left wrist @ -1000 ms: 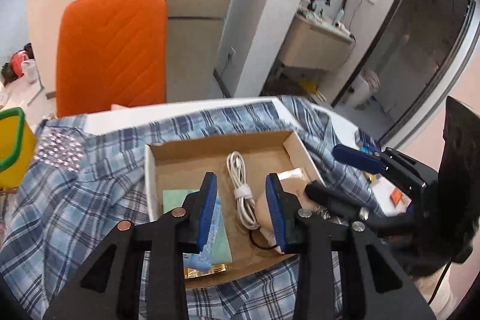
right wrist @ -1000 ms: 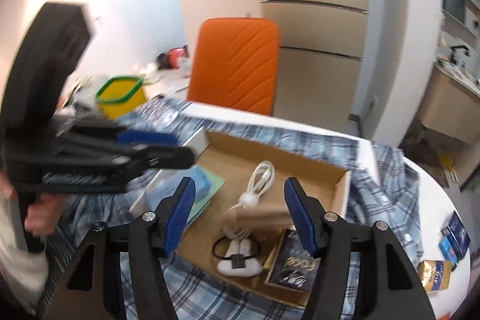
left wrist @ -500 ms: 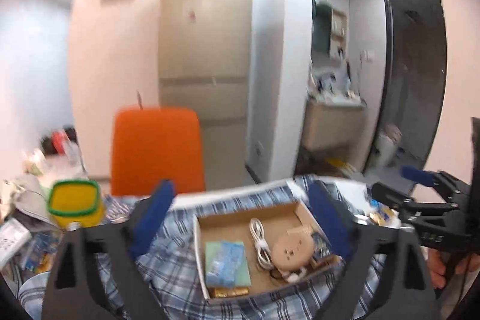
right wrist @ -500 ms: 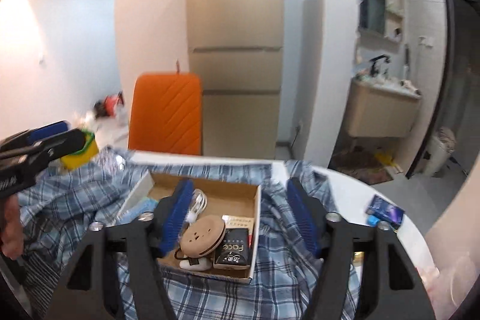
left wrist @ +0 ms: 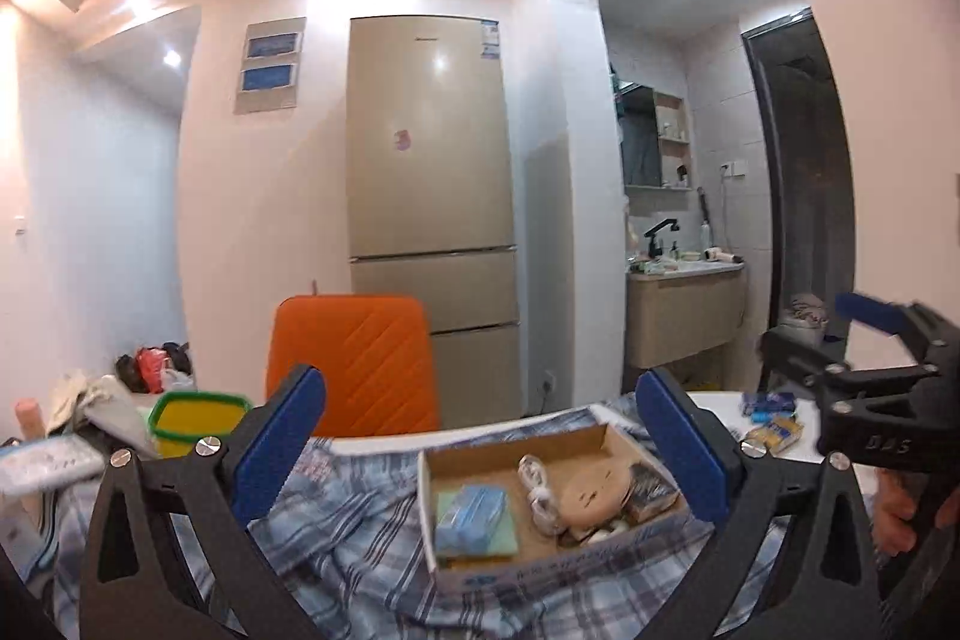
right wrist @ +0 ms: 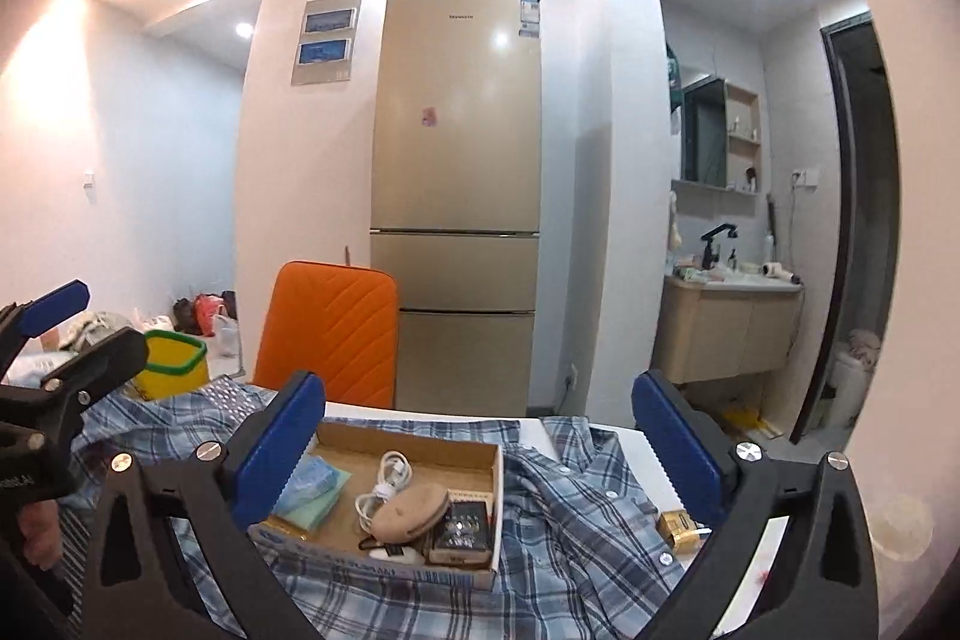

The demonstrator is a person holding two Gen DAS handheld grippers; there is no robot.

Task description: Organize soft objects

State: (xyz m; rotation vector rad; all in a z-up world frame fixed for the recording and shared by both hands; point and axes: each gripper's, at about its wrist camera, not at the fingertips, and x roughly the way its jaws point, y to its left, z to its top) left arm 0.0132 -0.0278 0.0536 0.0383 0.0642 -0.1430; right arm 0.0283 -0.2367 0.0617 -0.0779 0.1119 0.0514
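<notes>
Behind the cardboard box (right wrist: 420, 466), a fridge (right wrist: 456, 196) is seen; both claws, left (left wrist: 480, 451) and right (right wrist: 477, 448), just spread wide, are held empty before it.

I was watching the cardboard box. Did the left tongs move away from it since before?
Yes. The left tongs have backed away from the cardboard box, which now looks smaller, and tilted up to level, showing the whole fridge. Their jaws have just been opening, nothing between them.

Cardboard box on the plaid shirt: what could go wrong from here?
1. The cardboard box sits on the plaid shirt, so pulling the cloth could tip it and spill the white cable.
2. Both grippers, left gripper and right gripper, are open and empty, near each other; they might collide.
</notes>
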